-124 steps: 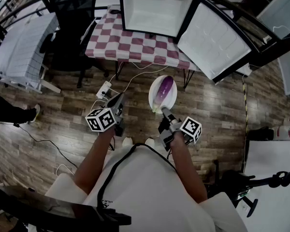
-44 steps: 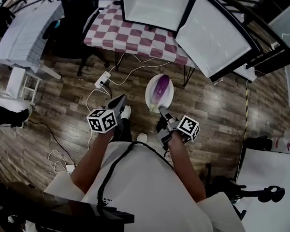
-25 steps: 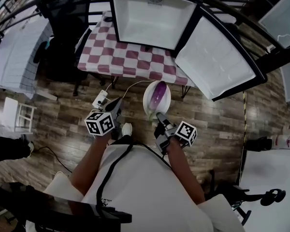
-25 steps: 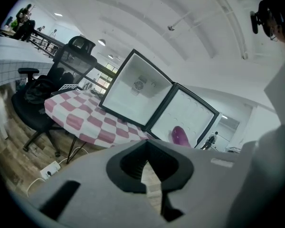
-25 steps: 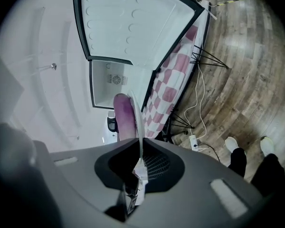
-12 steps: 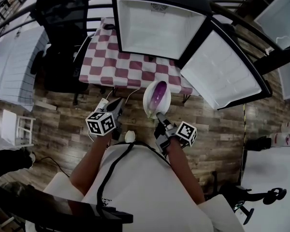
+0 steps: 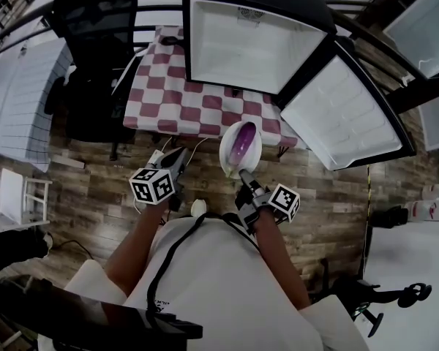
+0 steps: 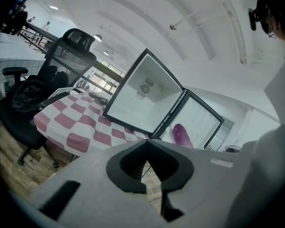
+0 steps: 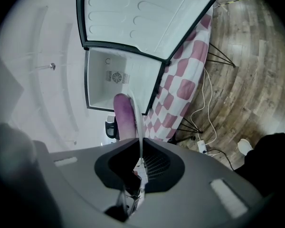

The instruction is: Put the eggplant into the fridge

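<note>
The person's white shirt is filling the near edge of the head view, with both forearms reaching forward over a wooden floor. One pale shoe is showing between the arms.

The left gripper is pointing ahead and slightly down. In the left gripper view its jaws are pressing together at the tips, with nothing between them.

The right gripper is pinching the near rim of a white plate. In the right gripper view the plate is showing edge-on as a thin white line running out from between the pressed jaws. The plate is hanging in the air over the floor, just short of the table edge.

The eggplant is lying on that plate, purple at the far end and paler toward the gripper. It is not in the fridge yet. The left gripper view is catching it off to the right, in front of the fridge door.

A power strip with white cables is lying on the floor just beyond the left gripper.

Farther on, a table with a red and white checked cloth is carrying the fridge. The fridge is standing open, showing a bare white inside. Its door is swinging out to the right, past the table edge.

A black office chair is standing to the left of the table.
</note>
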Demonstrator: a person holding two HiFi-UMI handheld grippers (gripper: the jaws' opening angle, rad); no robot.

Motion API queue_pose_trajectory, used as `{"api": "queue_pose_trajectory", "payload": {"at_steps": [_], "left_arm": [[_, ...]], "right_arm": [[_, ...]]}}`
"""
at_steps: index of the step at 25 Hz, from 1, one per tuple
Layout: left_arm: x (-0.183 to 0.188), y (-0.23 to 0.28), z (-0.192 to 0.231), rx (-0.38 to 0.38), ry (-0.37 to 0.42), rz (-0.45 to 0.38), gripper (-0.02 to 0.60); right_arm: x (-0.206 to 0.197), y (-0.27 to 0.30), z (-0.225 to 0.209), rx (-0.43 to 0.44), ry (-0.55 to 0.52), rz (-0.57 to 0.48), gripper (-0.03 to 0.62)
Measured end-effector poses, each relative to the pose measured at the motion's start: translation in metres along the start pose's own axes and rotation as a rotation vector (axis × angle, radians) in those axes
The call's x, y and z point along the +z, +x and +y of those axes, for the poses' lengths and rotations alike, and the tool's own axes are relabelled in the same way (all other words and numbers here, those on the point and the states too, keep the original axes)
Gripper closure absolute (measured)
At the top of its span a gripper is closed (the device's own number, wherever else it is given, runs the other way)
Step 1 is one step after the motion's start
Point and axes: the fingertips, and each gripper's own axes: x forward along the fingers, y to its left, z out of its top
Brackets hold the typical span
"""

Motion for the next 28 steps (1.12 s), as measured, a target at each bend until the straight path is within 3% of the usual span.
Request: {"api": "queue_pose_trajectory", "payload": {"at_steps": [14,28], "left_arm": [[-0.001,-0.005,0.013,0.013,-0.021,-0.002,0.577],[0.016,0.024,0.033,0.075,-0.034,-0.017,0.577]], "right_arm": [[-0.002,0.012,0.002,-0.012,-0.013,0.014,0.565],[0.033,0.054,0.003,-0.009,-0.009,0.073,0.565]]}}
